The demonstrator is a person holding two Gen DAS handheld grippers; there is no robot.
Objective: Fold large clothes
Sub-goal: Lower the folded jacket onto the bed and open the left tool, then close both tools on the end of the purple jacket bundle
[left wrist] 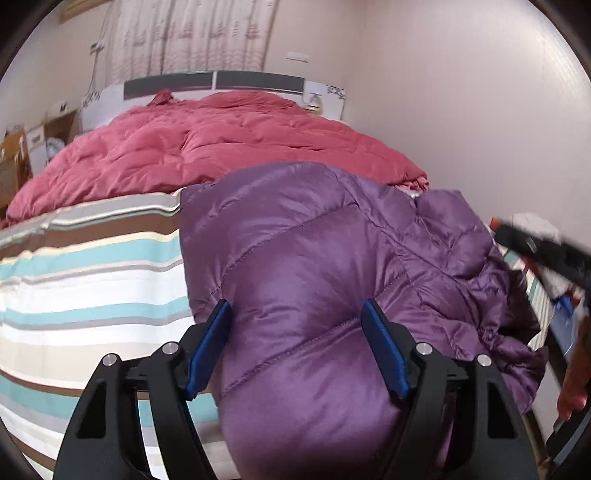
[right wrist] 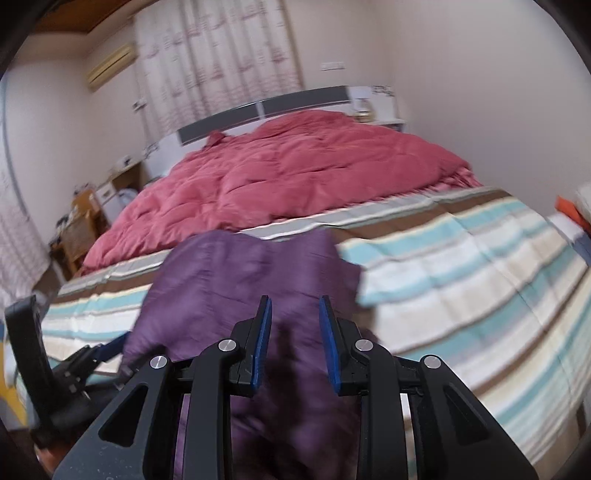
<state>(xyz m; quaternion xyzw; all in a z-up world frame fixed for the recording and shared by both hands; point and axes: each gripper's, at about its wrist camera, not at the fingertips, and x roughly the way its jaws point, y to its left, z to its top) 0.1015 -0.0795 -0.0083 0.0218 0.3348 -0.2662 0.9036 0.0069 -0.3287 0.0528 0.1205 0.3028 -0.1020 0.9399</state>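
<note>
A purple quilted down jacket (left wrist: 314,258) lies on the striped bedsheet (left wrist: 92,277), partly folded, with a bunched sleeve at its right side. My left gripper (left wrist: 297,314) is open, its blue pads on either side of a puffed fold of the jacket near the bed's front edge. In the right wrist view the jacket (right wrist: 240,280) lies blurred below my right gripper (right wrist: 295,310), which is open and empty just above it. The left gripper's body (right wrist: 74,365) shows at the lower left of that view. The right gripper appears blurred at the right edge of the left wrist view (left wrist: 535,247).
A pink-red duvet (left wrist: 221,147) covers the far half of the bed up to the white and grey headboard (left wrist: 214,85). Wooden furniture and boxes (right wrist: 85,221) stand left of the bed. A wall runs close along the right side. Curtains (left wrist: 192,33) hang behind the headboard.
</note>
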